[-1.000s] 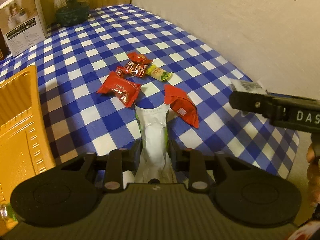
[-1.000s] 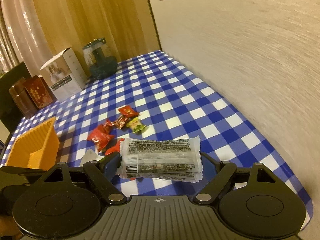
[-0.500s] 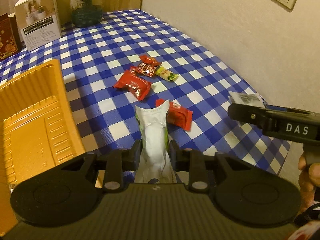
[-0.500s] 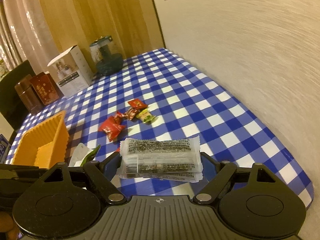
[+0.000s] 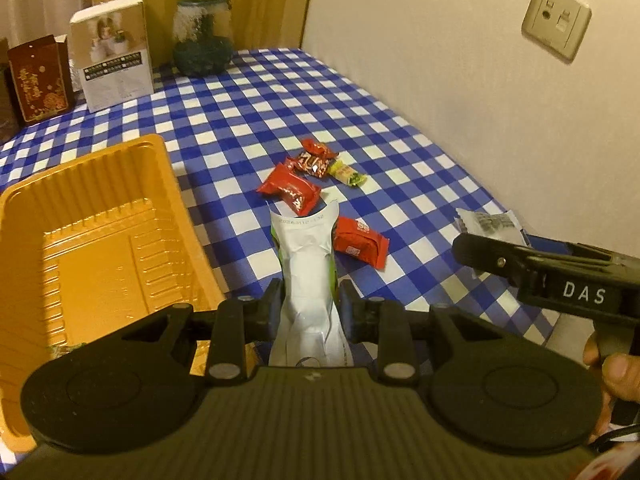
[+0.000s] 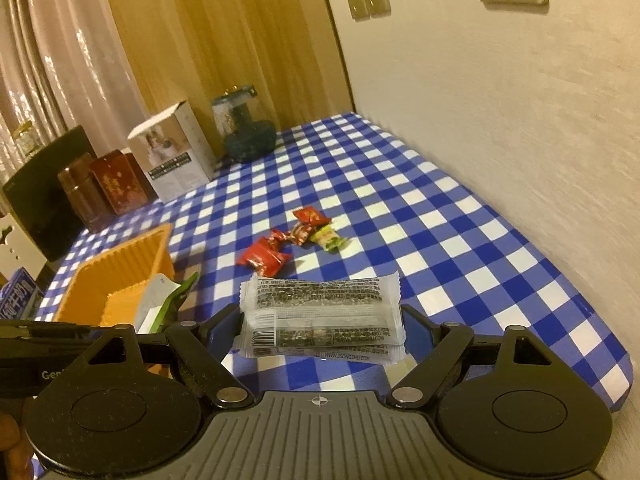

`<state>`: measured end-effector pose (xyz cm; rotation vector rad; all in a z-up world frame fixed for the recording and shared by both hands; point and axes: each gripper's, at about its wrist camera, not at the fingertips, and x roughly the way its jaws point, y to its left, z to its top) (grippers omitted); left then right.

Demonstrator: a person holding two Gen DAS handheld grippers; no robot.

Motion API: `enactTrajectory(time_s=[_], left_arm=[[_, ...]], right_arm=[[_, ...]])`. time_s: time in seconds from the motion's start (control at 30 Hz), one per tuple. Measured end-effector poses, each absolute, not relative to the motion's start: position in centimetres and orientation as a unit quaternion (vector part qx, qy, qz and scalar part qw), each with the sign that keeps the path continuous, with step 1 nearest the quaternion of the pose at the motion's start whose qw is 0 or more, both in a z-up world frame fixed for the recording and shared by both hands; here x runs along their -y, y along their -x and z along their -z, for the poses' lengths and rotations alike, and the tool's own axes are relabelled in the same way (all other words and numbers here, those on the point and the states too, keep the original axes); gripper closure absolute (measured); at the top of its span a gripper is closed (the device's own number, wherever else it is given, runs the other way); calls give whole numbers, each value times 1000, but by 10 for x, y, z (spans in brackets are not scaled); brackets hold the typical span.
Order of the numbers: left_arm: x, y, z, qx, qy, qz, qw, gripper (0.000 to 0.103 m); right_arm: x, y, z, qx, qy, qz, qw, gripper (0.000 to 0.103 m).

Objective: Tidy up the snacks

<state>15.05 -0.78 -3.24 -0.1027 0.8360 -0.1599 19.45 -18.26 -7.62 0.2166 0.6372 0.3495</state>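
Left tongs (image 5: 308,304) pinched a white-and-green packet (image 5: 308,276) just right of the orange tray (image 5: 92,240); right tongs (image 6: 320,330) clamped a seaweed pack (image 6: 320,316) above the desk (image 6: 440,240). Delivery was apparently underway; next, each needed carrying over the tray and releasing.

A white box (image 5: 114,54), a dark red box (image 5: 38,78) and a green glass jar (image 5: 203,38) stood at the far edge of the checked table (image 5: 248,108). Wall sockets (image 5: 557,20) sat on the cream wall
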Motion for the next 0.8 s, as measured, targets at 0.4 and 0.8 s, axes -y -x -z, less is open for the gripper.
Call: enactTrajectory(time_s=[0.4, 0.8], left_arm=[[-20, -116, 2, -379, 45, 56, 923, 76], [-52, -82, -13, -363, 41, 27, 930, 76]], right_arm=[[155, -170, 48, -280, -86, -200, 935, 20], [120, -154, 39, -279, -70, -235, 928, 20]])
